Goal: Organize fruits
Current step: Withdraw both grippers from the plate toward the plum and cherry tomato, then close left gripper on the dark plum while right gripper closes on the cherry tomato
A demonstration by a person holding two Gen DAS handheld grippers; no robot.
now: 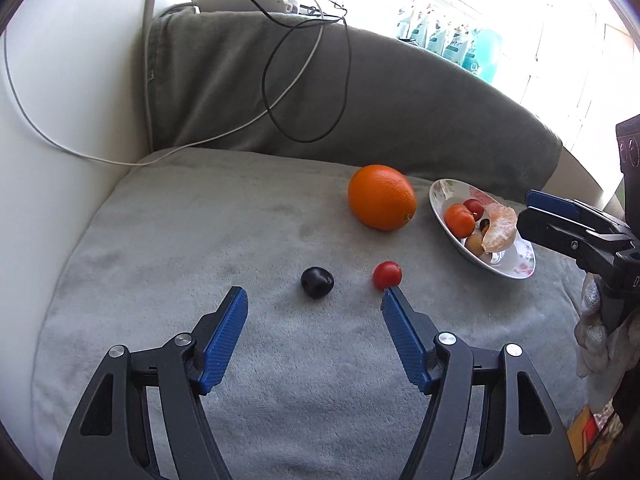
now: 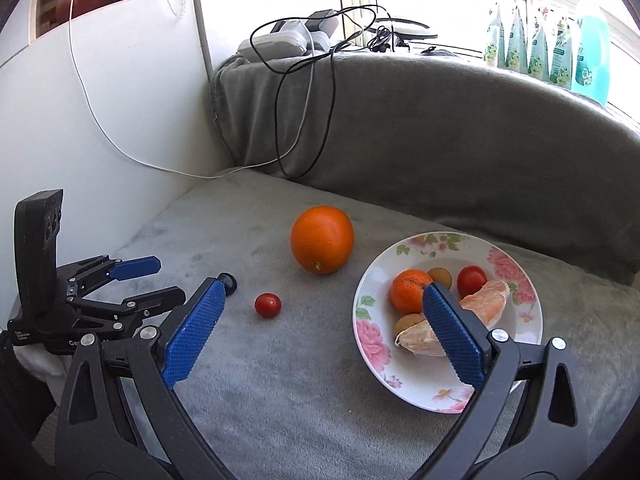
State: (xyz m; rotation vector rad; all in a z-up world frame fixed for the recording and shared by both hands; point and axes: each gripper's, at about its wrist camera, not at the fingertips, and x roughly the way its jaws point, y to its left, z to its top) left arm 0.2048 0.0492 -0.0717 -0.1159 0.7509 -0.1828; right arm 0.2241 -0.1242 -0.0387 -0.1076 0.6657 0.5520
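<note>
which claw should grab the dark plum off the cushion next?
Left. The left claw is open, pointing at the dark plum lying just beyond its fingertips. The right claw hangs open by the floral plate, farther from it.

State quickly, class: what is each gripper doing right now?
Left gripper: open, holding nothing, above the dark plum.
Right gripper: open, holding nothing.

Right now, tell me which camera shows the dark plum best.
The left wrist view. There the dark plum lies whole and unobstructed on the grey cushion, just ahead of the open left gripper. In the right wrist view only a sliver of it shows behind a blue fingertip of the right gripper.
</note>
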